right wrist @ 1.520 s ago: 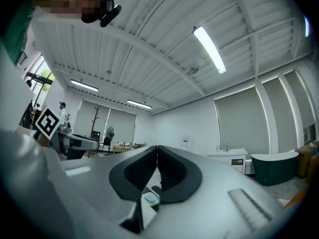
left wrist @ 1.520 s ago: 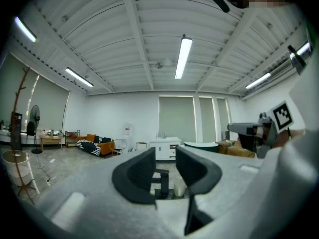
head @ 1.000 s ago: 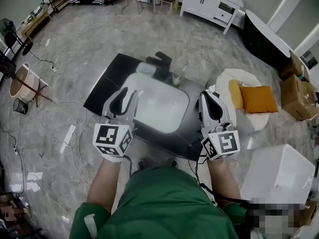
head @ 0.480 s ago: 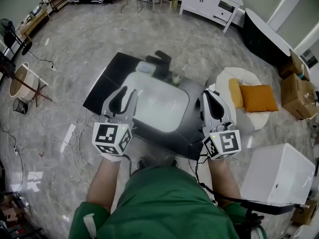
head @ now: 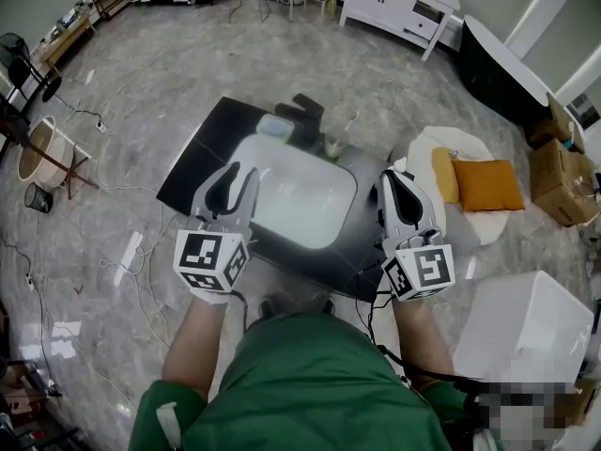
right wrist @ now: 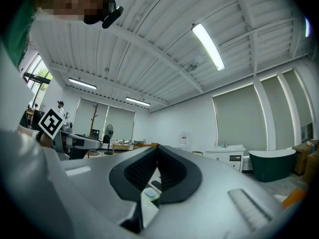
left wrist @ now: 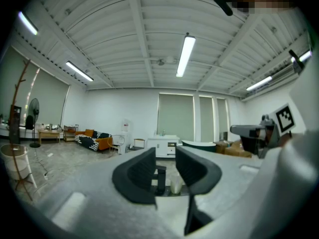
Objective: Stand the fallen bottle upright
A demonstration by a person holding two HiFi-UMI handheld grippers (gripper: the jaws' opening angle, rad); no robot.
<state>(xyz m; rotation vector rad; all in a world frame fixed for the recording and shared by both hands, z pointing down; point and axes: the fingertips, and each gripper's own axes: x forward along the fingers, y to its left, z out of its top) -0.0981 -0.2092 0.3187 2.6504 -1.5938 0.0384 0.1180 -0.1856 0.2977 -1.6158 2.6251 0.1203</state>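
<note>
Nothing is changing. The left gripper (head: 239, 177), white with black ribbed pads, is staying put at the near edge of the white rectangular basin (head: 300, 205), its jaws standing well apart with nothing between them. Ahead of it, across the basin, the small pale plastic bottle (head: 331, 147) is sitting just beside the black tap (head: 305, 113). It is looking upright, though too small to be sure. The right gripper (head: 391, 178) is likewise holding still, jaws pressed together, empty. With no reach beginning, the task is probably either waiting or finished.

You wear a green top (head: 310, 383); your left gripper (head: 244, 175) and right gripper (head: 392, 180) are white, black-padded, with black-and-white marker cubes (head: 211, 259).
</note>
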